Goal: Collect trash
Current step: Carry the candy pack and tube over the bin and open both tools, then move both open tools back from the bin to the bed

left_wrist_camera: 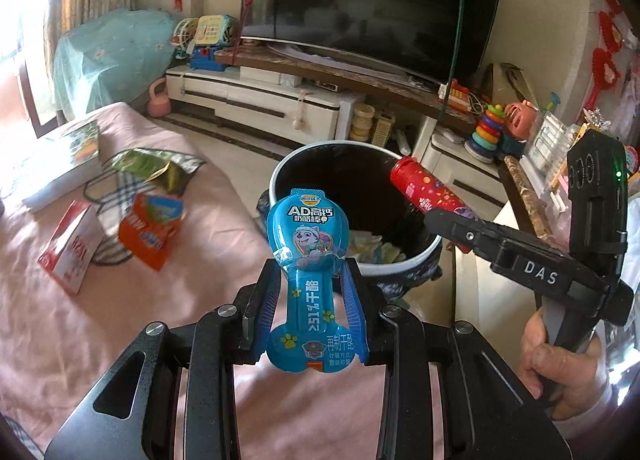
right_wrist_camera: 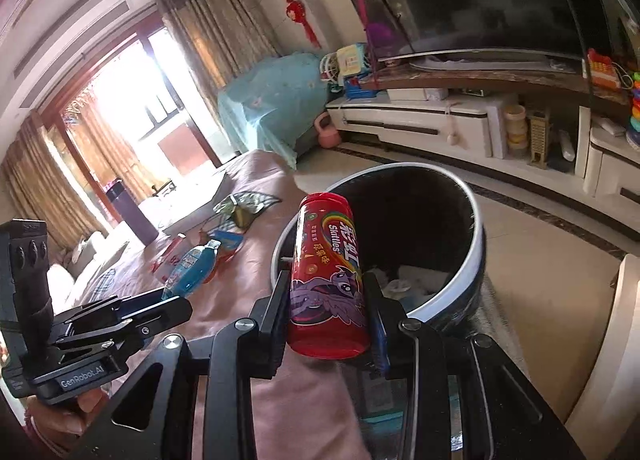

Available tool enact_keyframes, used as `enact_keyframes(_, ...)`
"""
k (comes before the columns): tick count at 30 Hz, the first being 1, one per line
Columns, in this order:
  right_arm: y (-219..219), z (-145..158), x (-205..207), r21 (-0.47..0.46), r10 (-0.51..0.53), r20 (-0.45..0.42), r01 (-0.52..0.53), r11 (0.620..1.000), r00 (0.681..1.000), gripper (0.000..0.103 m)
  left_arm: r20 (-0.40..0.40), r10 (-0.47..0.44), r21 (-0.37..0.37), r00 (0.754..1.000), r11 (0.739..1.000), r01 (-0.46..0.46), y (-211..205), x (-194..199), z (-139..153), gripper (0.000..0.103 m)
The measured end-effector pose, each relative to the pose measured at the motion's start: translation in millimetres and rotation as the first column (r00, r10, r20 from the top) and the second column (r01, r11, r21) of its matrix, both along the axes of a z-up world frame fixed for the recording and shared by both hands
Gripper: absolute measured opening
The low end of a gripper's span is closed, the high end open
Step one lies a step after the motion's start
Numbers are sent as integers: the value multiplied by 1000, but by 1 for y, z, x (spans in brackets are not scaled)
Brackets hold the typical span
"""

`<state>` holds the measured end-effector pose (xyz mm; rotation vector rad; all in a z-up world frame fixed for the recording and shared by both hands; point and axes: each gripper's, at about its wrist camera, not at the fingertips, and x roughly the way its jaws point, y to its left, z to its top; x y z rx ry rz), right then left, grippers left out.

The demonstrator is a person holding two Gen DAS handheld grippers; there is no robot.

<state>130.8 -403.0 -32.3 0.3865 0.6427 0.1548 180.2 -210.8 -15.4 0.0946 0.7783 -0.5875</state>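
Left gripper (left_wrist_camera: 310, 280): clamped on the narrow stem of a blue cheese-stick packet (left_wrist_camera: 307, 260), its round top raised toward the near rim of the bin.
Right gripper (right_wrist_camera: 326, 300): closed on a red Skittles tube (right_wrist_camera: 326, 272), held lengthwise between the pads, its capped end over the bin's near edge.
Trash bin (left_wrist_camera: 280, 167): a dark, pale-rimmed bin on the floor beside the pink-covered table (left_wrist_camera: 48, 340); crumpled pale paper (left_wrist_camera: 376, 248) lies at the bottom.
Left on the table: a red-and-white carton (left_wrist_camera: 72, 246), an orange box (left_wrist_camera: 152, 227), a green wrapper (left_wrist_camera: 158, 165) on a checked cloth (left_wrist_camera: 104, 187).
Person: a hand (left_wrist_camera: 560, 372) grips the right tool's handle.
Backdrop: a dark television (left_wrist_camera: 376, 3) above a white cabinet (left_wrist_camera: 256, 99).
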Motion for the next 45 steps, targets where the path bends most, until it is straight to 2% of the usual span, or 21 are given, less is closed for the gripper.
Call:
enact_keyframes(15, -27, -2, 31, -55, -38, -49, 35, 998, 998, 34, -10, -46, 39, 999, 998, 47, -46, 33, -1, 30)
enact_keyframes(23, -36, -6, 48, -74, -41, -77, 36, 997, 996, 34, -46, -72, 45, 996, 996, 74, -66, 50, -9, 30)
enact_keyframes(33, -40, -18, 65, -85, -32, -123, 22, 996, 992, 34, -58, -78, 38, 995, 996, 81, -74, 61, -14, 31)
enact_keyframes(37, -42, -18, 68, -82, -30, -128, 20, 996, 991, 36, -66, -66, 29, 996, 997, 68, -71, 65, -13, 34)
enact_keyframes(41, -43, -16, 67, -81, -35, -114, 26, 996, 993, 49, -52, -45, 2, 998, 999, 45, -61, 61, -10, 56)
enact_keyframes(45, -41, -13, 58, -57, -41, -95, 36, 998, 995, 65, -47, -28, -25, 998, 999, 27, -45, 53, -8, 60)
